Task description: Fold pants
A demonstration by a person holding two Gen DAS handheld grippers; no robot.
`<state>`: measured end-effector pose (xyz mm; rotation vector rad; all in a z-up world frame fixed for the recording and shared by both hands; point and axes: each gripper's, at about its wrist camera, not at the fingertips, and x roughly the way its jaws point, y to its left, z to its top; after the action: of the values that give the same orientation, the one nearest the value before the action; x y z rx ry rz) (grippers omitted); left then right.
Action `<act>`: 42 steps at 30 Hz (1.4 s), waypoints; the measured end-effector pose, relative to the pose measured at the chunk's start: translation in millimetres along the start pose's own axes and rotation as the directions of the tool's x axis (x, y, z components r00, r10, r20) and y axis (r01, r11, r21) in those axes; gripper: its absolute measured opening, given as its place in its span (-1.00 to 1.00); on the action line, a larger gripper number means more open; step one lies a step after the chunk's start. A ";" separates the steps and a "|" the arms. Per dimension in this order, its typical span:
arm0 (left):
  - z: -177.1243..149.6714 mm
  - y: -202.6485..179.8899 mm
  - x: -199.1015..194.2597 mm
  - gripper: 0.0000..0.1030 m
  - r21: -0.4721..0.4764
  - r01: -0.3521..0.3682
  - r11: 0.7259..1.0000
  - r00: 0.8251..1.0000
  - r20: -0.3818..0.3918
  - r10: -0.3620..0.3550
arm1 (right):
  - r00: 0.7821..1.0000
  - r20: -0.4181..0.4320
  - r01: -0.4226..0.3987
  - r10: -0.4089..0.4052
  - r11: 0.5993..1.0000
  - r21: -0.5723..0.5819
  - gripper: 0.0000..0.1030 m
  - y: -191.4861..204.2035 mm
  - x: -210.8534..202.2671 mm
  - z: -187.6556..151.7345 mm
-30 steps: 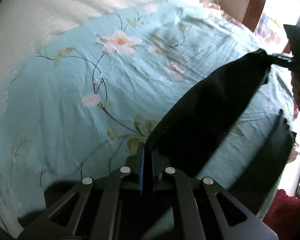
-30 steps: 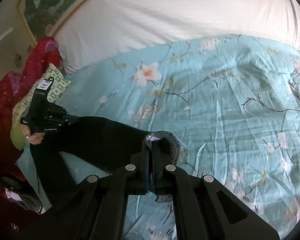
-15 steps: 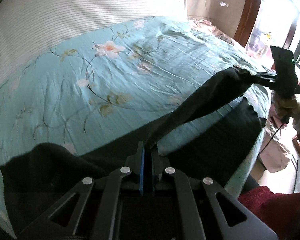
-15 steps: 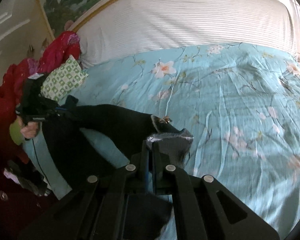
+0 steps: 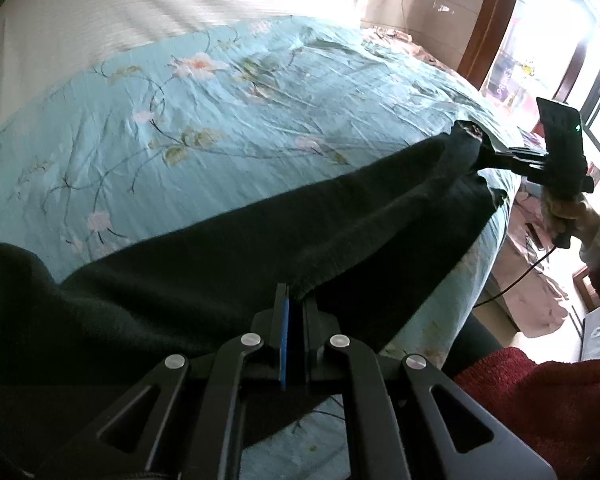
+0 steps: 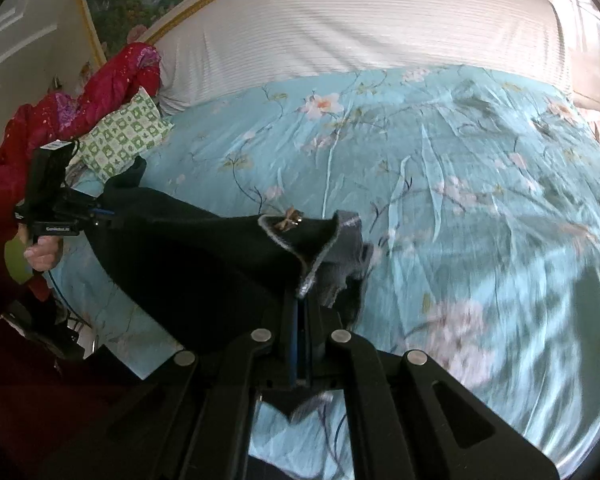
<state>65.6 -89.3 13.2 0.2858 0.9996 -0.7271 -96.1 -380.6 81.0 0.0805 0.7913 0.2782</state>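
Observation:
Black pants (image 5: 260, 248) stretch across the near edge of a bed between my two grippers. My left gripper (image 5: 294, 300) is shut on one end of the cloth, low in the left wrist view. At the far right of that view my right gripper (image 5: 486, 152) pinches the other end, held by a hand. The right wrist view shows the right gripper (image 6: 302, 300) shut on the waistband, whose grey lining and small metal clasp (image 6: 292, 218) fold outward. The pants (image 6: 188, 264) run left to the left gripper (image 6: 100, 213), shut on the far end.
The bed carries a light blue floral cover (image 6: 440, 184) and a white striped sheet (image 6: 360, 28) behind it. A green patterned pillow (image 6: 124, 138) and red cloth (image 6: 112, 80) lie at the bed's left corner. A bright doorway (image 5: 560, 52) stands at right.
Both grippers have pulled back toward the bed's near edge with the pants between them. The cloth now lies lower and covers more of the cover's front part.

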 end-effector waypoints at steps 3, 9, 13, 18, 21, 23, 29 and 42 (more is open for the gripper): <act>-7.0 -2.3 8.2 -0.94 -0.001 0.000 1.000 1.000 -0.019 0.000 | 1.000 -0.025 0.017 -0.017 1.000 0.009 -0.95 -2.7 5.4 -9.7; -19.7 -4.7 16.2 -0.93 -0.008 0.005 1.000 0.999 -0.037 -0.006 | 0.999 -0.040 0.034 -0.034 0.999 0.014 -0.95 1.0 3.2 -23.2; -22.9 -7.2 14.0 -0.94 -0.014 0.008 1.000 1.000 -0.029 -0.008 | 0.998 -0.041 0.051 -0.051 0.999 -0.003 -0.95 6.6 -2.5 -25.8; -25.9 -10.6 6.5 -0.94 -0.008 0.024 1.000 1.000 -0.010 -0.024 | 0.998 -0.033 0.055 -0.056 0.998 -0.019 -0.95 15.4 -12.5 -26.3; -31.9 -10.3 12.4 -0.92 -0.011 0.034 0.999 0.999 -0.029 -0.034 | 0.996 -0.050 0.070 -0.070 0.998 0.002 -0.95 10.7 -9.4 -31.9; -35.5 -8.4 20.2 -0.87 -0.027 0.033 0.999 0.998 -0.056 -0.035 | 0.996 -0.067 0.066 -0.064 0.997 0.035 -0.95 4.6 -5.2 -35.5; -43.3 -0.4 8.3 -0.40 -0.108 0.049 0.993 0.997 -0.061 -0.056 | 0.988 -0.097 0.134 -0.124 0.985 0.108 -0.63 1.0 -14.8 -33.5; -38.5 94.4 -58.3 0.41 -0.478 -0.095 0.873 0.995 -0.009 0.104 | 0.997 0.069 -0.037 0.035 0.999 0.018 -0.10 71.2 -10.2 25.8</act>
<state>84.2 25.1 32.3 -0.1027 1.1058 -0.3670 -100.0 -314.2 118.6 0.1216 0.7248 0.3005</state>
